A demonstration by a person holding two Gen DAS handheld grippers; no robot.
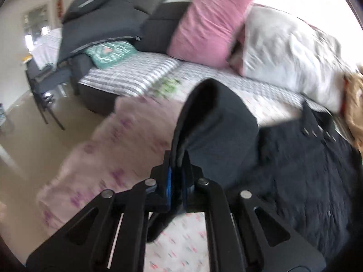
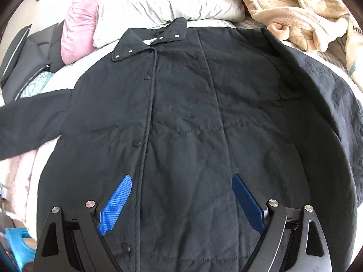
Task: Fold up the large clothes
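My left gripper (image 1: 178, 158) has its fingers clamped on the cuff end of the black jacket (image 2: 181, 124) sleeve (image 1: 213, 122), lifted off the bed (image 1: 127, 79); that view is motion-blurred. My right gripper (image 2: 181, 204) hovers over the jacket's lower front, fingers wide apart, nothing between them. The jacket lies flat on the bed, front up, snaps closed, collar (image 2: 149, 38) toward the white pillow (image 2: 158, 2). Pink pillow (image 2: 79, 27) left of the collar, beige blanket (image 2: 295, 11) to its right.
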